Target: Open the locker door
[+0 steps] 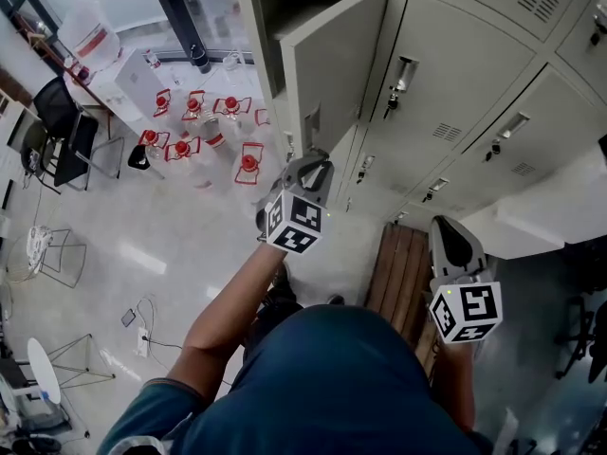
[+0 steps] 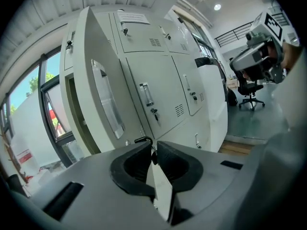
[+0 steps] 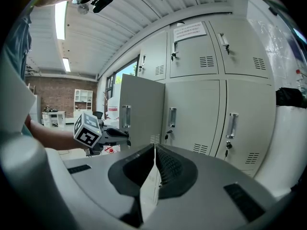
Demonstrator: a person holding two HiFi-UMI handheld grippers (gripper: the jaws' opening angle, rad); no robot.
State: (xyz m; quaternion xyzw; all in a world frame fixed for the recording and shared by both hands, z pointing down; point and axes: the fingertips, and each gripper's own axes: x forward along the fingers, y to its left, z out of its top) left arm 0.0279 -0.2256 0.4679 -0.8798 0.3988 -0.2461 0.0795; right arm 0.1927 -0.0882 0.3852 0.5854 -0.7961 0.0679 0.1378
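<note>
The locker door stands swung out from the top row of the grey locker bank, hinged on its left side, with the dark compartment behind it exposed. In the right gripper view the door's outer face, with its upright handle, angles away from the neighbouring closed doors.

The left claw sits just below the door's lower free corner. In its own view the pads are drawn narrow with only a thin slit between them, and the door lies off to the left, apart from them. A small dark hooked piece shows at the tips – what it is, or whether it is pinched, cannot be told.

The right claw hangs lower and to the right, well apart from the open door and pointing at the closed lockers – its pads meet at the tips with nothing between them.
</note>
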